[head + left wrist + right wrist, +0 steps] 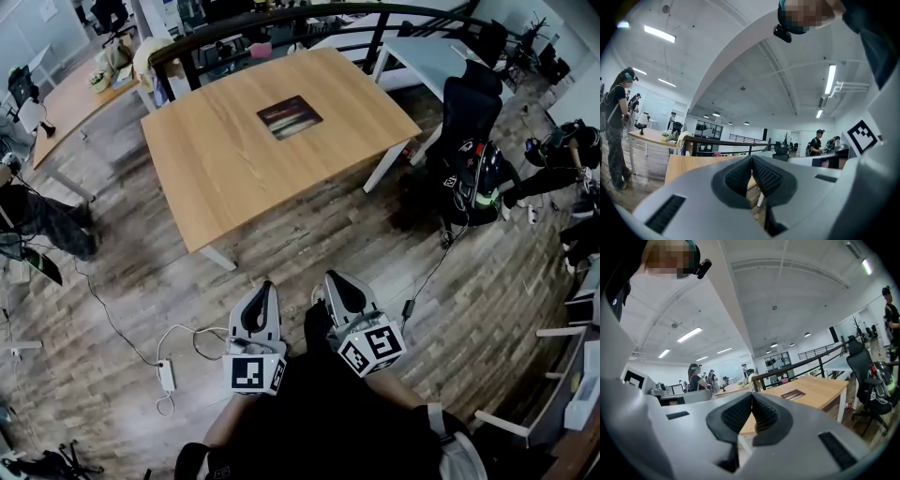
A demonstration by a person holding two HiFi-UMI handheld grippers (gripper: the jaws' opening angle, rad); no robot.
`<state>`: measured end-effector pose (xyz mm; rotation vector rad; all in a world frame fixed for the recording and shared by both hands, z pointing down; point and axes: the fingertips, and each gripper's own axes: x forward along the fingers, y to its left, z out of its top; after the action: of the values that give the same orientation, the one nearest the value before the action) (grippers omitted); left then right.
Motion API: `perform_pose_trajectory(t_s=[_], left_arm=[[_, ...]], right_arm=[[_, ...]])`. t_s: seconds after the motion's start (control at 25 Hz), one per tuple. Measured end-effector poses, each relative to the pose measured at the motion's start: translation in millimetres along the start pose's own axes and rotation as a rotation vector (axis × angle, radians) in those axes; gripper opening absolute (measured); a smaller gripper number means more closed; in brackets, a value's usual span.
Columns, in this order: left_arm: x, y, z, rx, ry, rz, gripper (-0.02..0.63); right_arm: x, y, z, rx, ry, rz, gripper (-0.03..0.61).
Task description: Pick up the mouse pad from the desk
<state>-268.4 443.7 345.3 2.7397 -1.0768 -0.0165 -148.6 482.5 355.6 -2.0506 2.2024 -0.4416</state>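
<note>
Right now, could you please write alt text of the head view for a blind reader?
A dark mouse pad lies on a wooden desk, seen from above. In the foreground, the left claw and right claw are side by side, both shut and empty, short of the desk.

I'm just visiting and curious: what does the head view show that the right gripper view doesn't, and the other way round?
Only the head view: a white power strip on the wooden floor. Only the right gripper view: the ceiling lights. Both: the wooden desk, the mouse pad lying on it, and a black office chair.
</note>
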Motion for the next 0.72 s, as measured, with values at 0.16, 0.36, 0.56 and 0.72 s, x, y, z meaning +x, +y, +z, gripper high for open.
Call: perform_pose_trajectory(t_s=[0.16, 0.36, 0.56, 0.72], left_arm=[[43, -5, 1, 0.002, 0.007, 0.017, 0.023], [107, -8, 2, 0.001, 0.009, 0.044, 0.023], [160, -22, 6, -0.006, -0.004, 0.062, 0.023], [194, -30, 6, -0.007, -0.010, 0.095, 0.023]], right_arm=[[23, -33, 11, 0.010, 0.007, 0.019, 0.031], [60, -81, 27, 0.007, 0.018, 0.048, 0.031], [85, -132, 44, 0.006, 0.031, 0.067, 0.031], [104, -166, 52, 0.004, 0.038, 0.092, 0.031]])
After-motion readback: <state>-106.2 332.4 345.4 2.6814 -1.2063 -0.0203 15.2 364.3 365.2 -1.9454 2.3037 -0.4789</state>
